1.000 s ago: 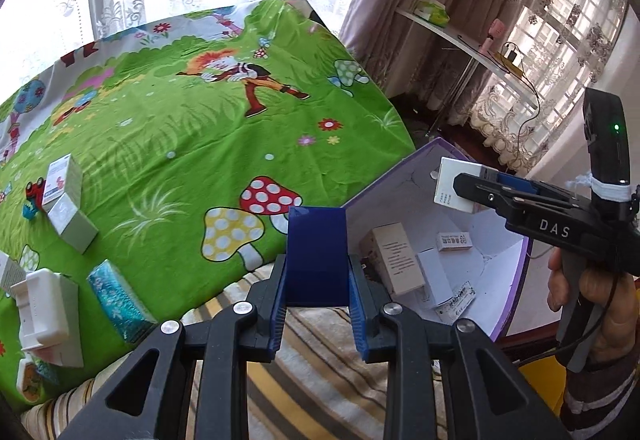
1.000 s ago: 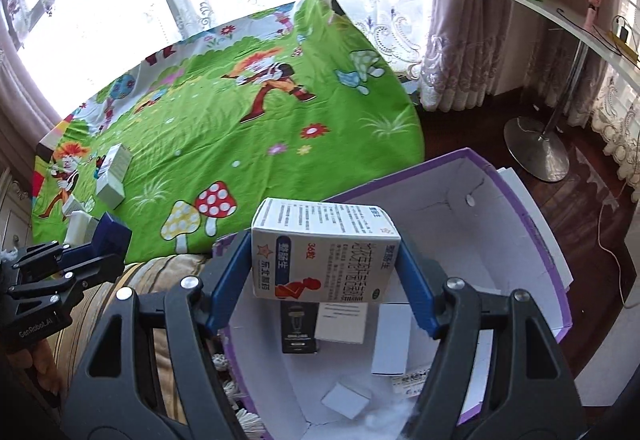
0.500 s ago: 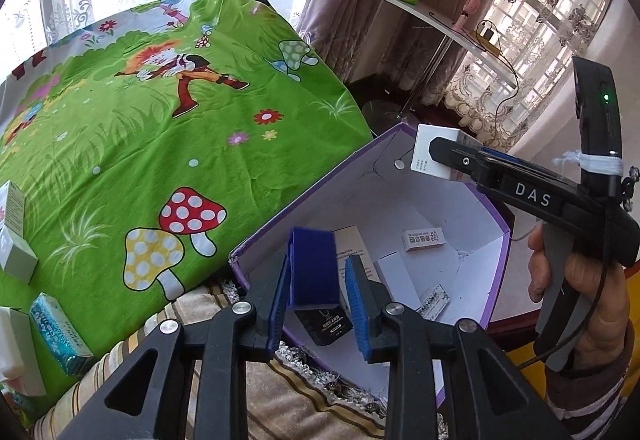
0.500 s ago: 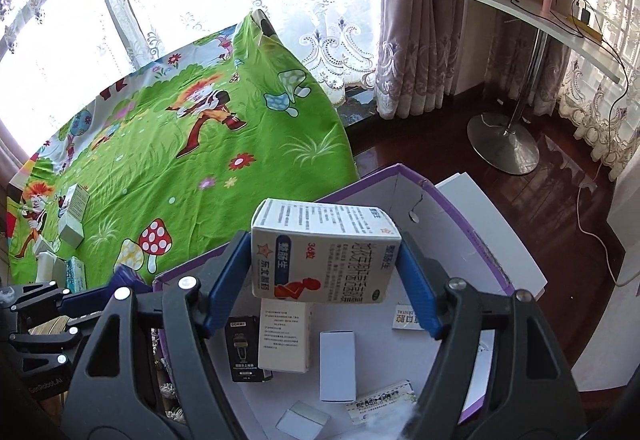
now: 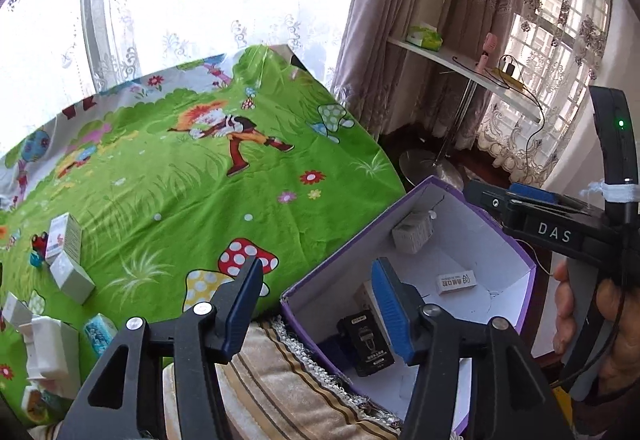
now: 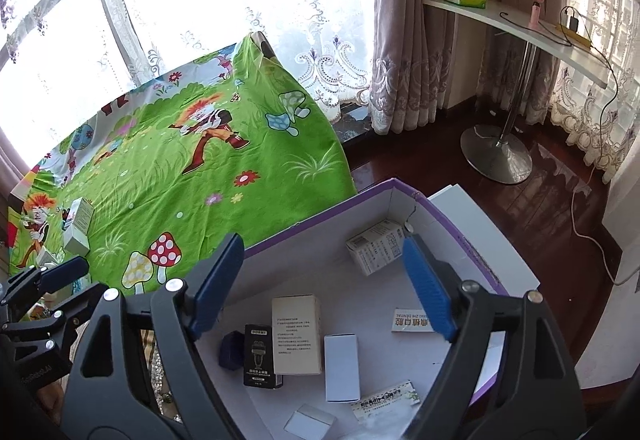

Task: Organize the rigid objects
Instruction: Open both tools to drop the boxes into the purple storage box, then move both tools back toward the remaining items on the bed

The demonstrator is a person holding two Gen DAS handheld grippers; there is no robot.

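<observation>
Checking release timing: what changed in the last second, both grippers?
Both let go. The right gripper opened and its white medicine box now lies in the purple box. The left gripper opened, and its small blue box is inside too. Boxes on the green sheet stayed put.

Matt white card lines the purple box [image 6: 472,240]; printed green cloth [image 5: 192,192] lies creased; floorboards [image 6: 560,200] gleam glossy dark wood.

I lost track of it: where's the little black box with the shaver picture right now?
The black box lies inside the purple-rimmed carton, near its left end in the right wrist view, between a small dark blue box and a taller white box.
</observation>
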